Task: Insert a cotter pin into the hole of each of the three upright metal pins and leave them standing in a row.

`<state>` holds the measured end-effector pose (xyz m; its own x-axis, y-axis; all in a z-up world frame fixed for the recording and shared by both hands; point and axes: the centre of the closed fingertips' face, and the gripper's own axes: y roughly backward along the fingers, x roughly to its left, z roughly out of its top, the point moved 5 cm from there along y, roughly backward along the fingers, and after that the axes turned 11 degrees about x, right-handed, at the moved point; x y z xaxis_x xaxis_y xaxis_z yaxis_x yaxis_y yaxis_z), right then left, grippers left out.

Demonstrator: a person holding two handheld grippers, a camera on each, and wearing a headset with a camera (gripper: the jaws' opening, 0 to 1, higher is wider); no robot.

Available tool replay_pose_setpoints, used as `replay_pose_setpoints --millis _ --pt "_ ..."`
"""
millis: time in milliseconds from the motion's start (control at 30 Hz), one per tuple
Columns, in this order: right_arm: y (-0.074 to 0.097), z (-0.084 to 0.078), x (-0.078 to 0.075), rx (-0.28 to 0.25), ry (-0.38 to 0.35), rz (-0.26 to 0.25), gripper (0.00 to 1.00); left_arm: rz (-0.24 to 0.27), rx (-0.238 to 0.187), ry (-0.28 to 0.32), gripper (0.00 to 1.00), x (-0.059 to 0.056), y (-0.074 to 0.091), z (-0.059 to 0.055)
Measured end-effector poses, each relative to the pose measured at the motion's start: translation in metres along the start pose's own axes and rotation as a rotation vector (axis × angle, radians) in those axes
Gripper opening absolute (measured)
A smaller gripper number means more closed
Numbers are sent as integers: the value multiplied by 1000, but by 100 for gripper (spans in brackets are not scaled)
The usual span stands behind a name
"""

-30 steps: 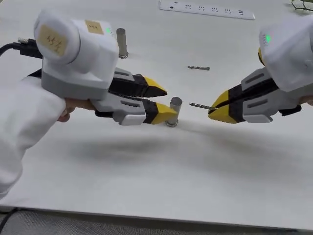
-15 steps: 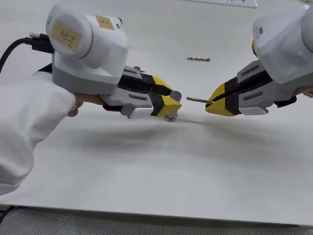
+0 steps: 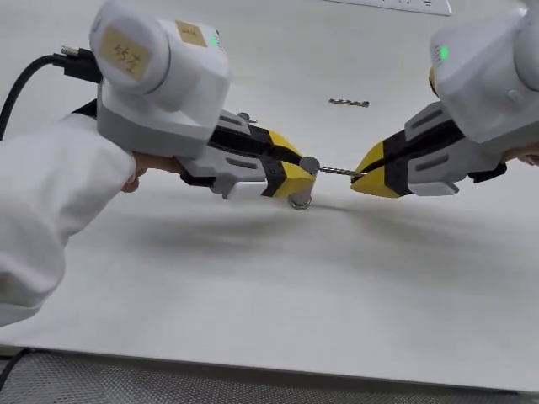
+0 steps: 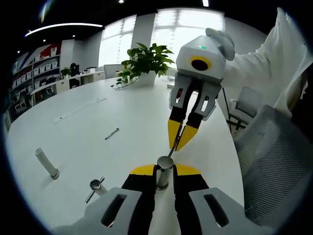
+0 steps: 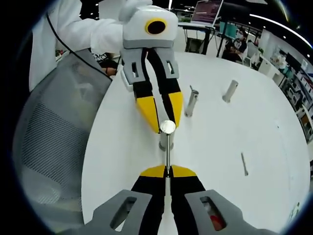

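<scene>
A tan paper sticker (image 3: 126,52) stood on the rounded rear end of the white-and-grey left gripper (image 3: 303,171). It bore dark handwritten marks, perhaps two digits and a character, too blurred to read. A smaller tan sticker (image 3: 191,34) on its top showed no legible writing.

Three metal pins stand on the surface (image 3: 253,286): the gripped pin (image 4: 163,172), a second pin (image 4: 96,185) just beside it, and a third pin (image 4: 47,162) farther off on that same side.

Three cotter pins: a held cotter pin (image 5: 167,149) with its tip at the gripped pin's top, a fitted cotter pin (image 4: 88,197) through the second pin, and a loose cotter pin (image 3: 349,103) lying well beyond the gripped pin.

Two grippers flank the gripped pin: the left gripper (image 3: 299,171) and the right gripper (image 3: 358,177).

One potted plant (image 4: 145,58).
</scene>
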<state>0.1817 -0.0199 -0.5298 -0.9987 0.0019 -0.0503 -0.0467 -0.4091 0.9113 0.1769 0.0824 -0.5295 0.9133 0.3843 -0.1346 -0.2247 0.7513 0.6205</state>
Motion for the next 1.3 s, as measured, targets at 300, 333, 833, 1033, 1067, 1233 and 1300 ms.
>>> replay_pose_setpoints --millis 300,333,833,1033,1067,1233,1300 --pt "-4 10 -3 -26 -1 3 0 0 1 -5 10 2 0 0" --pt "-4 9 -4 -23 -1 2 0 1 2 -5 10 2 0 0" --pt "-10 22 -8 -76 19 -45 9 0 3 -7 10 -1 0 0" --pt "-5 18 -5 -73 10 -28 9 0 3 -7 10 1 1 -1" --pt "-5 17 -5 -73 8 -29 9 0 3 -7 10 1 1 -1" --pt "-2 15 -4 -75 -4 -31 8 1 4 -10 10 3 1 -3" --pt "-1 15 -4 -75 -5 -30 7 2 4 -8 10 3 1 -3"
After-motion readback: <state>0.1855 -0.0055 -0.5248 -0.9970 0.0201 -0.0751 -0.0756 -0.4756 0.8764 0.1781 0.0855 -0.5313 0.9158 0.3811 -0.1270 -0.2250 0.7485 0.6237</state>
